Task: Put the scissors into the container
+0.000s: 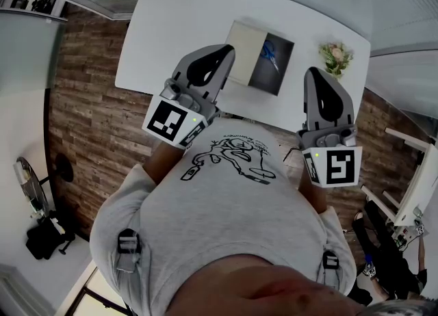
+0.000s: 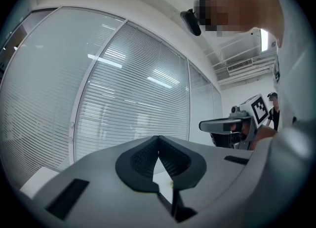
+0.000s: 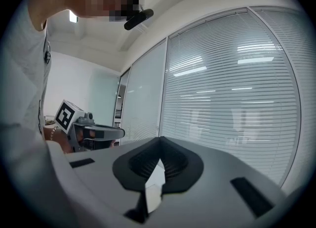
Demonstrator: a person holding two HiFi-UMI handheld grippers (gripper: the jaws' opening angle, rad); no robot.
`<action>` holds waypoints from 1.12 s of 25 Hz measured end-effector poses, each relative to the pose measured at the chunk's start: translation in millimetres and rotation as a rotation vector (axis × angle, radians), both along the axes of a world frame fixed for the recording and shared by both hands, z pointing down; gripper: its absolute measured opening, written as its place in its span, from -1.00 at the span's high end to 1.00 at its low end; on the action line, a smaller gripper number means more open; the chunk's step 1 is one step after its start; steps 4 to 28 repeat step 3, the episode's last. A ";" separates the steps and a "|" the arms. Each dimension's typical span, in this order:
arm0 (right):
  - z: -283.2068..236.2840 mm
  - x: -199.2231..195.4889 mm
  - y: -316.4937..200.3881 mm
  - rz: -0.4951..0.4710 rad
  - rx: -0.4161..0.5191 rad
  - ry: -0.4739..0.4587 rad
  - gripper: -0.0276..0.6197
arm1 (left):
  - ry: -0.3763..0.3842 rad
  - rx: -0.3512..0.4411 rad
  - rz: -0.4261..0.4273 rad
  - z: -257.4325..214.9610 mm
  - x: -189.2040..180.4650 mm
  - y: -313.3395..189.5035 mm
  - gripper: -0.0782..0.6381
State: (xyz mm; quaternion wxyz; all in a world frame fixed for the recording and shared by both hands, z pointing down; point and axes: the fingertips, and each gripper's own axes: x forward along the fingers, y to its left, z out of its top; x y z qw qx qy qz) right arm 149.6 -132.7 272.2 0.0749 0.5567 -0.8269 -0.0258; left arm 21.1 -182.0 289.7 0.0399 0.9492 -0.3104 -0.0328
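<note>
Blue-handled scissors lie inside the dark open container, which stands on the white table. My left gripper is held level in front of the chest, its tip over the table's near edge just left of the container, jaws shut and empty. My right gripper is held to the right of the container, also shut with nothing in it. In the left gripper view the jaws meet at the tip and the right gripper shows beyond. In the right gripper view the jaws are shut.
A small pot of flowers stands on the table's right end. Wood-plank floor surrounds the table. A black bag lies on the floor at lower left; white shelving stands at the right. Glass walls with blinds face both grippers.
</note>
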 end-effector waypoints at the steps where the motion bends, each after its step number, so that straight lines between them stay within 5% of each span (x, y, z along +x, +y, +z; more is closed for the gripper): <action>1: 0.3 0.0 0.4 0.000 0.000 0.000 0.90 | 0.001 0.000 -0.001 0.2 0.0 0.2 0.73; 28: 0.8 -0.1 1.2 0.000 0.001 0.000 0.90 | 0.002 -0.001 -0.002 0.7 -0.2 0.5 0.73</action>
